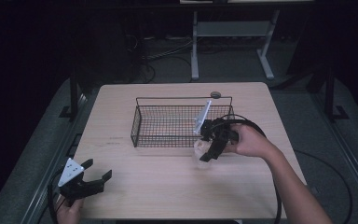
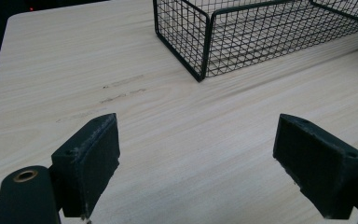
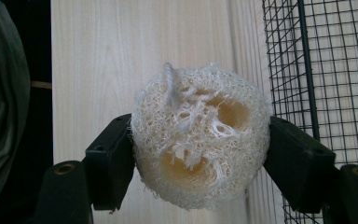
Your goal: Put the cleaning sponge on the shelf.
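Note:
A pale round loofah sponge sits between the two black jaws of my right gripper, which is shut on it. In the high view that gripper holds the loofah just in front of the near right corner of the black wire basket. The basket's mesh wall runs along the right of the right gripper view. My left gripper rests near the table's front left corner, open and holding nothing. In its own view, my left gripper frames bare wood, with the basket ahead.
The light wooden table has faint scuff marks left of the basket. A small round grey disc lies at the far edge behind the basket. Metal desk legs and cables stand on the dark floor beyond.

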